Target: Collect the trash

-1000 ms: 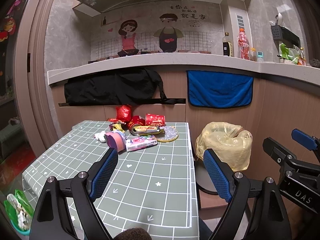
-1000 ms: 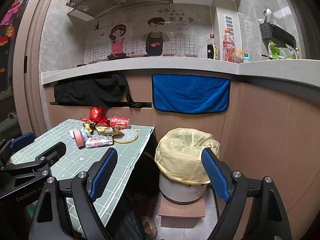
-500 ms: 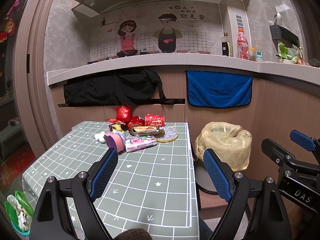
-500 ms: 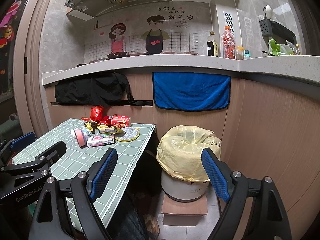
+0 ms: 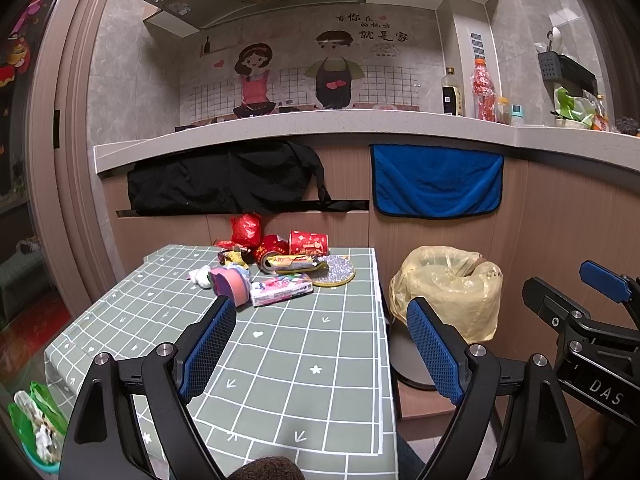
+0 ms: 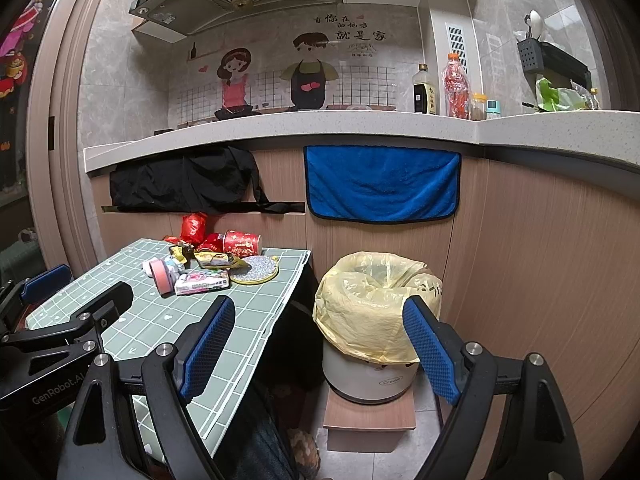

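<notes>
Both sets of jaws stand wide apart with nothing between them. The left gripper (image 5: pixel 320 352) hovers over the near, bare part of the worktop (image 5: pixel 280 380); the right gripper (image 6: pixel 316 352) points past the worktop's edge toward the bin (image 6: pixel 372 372), lower centre of its frame.

The trash sits in one clump at the far end of the worktop, centre of the left view: a pink tape roll (image 5: pixel 229 283) nearest, a flat packet (image 5: pixel 282 289) just beside it, a white wad (image 5: pixel 200 276) to the left, then wrappers (image 5: pixel 298 263), a red cup (image 5: pixel 308 243) on its side and a red bag (image 5: pixel 246 229) against the wall. A glittery coaster (image 5: pixel 334 273) lies partly under the wrappers; whether it counts as trash I cannot tell from here.

The main risks, as I judge them:
- The pieces touch and overlap, so jaws closing on one may drag or scatter its neighbours, and some could be pushed off the right edge.
- The flat packet gives little height to grip; pads may skate over it or snag the tablecloth (image 5: pixel 344 360) instead.
- The tape roll and the cup can roll if nudged.
- The bin's yellow liner (image 6: pixel 360 280) sags inward over the mouth, so a light wrapper dropped from too far out could catch on the rim or fall to the floor.
- The two grippers are near each other and could knock together when both reach in.
</notes>
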A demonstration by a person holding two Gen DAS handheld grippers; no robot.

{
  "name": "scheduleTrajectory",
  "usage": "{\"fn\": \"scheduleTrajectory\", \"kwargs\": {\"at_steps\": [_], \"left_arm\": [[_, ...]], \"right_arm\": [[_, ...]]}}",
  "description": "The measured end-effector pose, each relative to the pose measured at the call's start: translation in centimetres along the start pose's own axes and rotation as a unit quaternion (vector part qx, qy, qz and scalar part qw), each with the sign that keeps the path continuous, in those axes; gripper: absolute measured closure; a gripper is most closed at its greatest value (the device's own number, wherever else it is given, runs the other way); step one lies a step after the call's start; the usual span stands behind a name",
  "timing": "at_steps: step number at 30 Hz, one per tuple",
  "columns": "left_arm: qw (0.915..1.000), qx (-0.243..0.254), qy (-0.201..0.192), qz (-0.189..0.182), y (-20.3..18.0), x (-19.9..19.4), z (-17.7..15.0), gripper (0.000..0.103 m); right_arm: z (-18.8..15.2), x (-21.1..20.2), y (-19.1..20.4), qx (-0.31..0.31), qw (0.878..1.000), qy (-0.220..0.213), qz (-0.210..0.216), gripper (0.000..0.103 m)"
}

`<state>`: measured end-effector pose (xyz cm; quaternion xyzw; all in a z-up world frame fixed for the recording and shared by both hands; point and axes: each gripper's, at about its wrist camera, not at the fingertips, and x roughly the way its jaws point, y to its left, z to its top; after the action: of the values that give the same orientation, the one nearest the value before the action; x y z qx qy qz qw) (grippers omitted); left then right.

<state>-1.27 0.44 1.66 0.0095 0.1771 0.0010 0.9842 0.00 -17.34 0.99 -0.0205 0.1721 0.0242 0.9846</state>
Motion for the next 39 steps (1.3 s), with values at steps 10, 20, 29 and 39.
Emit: {"fn": "scheduleTrajectory", "kwargs": {"at_steps": [10,20,29,39], "left_arm": [[1.0000,0.002,-0.004,0.000,-0.35,-0.36,0.29,0.016],[1.0000,0.002,-0.005,0.000,-0.30,-0.27,0.13,0.016],[1.0000,0.002,-0.005,0.000,-0.33,-0.33,0.15,0.016],[1.0000,-0.004,-0.002,-0.001,-0.41,-0.13,0.24,0.016]], "right_arm": [[-0.03,-0.03,-0.02,-0.001,1.000,-0.001,-0.002,0.019],[-0.01,-0.37,-0.07,0.000,1.000,-0.002,-0.002,0.019],[-0.03,-0.37,-0.06,0.001,1.000,0.000,-0.002,0.019],[-0.16,-0.10,-0.04,0.000,1.000,0.003,-0.001,0.019]]}}
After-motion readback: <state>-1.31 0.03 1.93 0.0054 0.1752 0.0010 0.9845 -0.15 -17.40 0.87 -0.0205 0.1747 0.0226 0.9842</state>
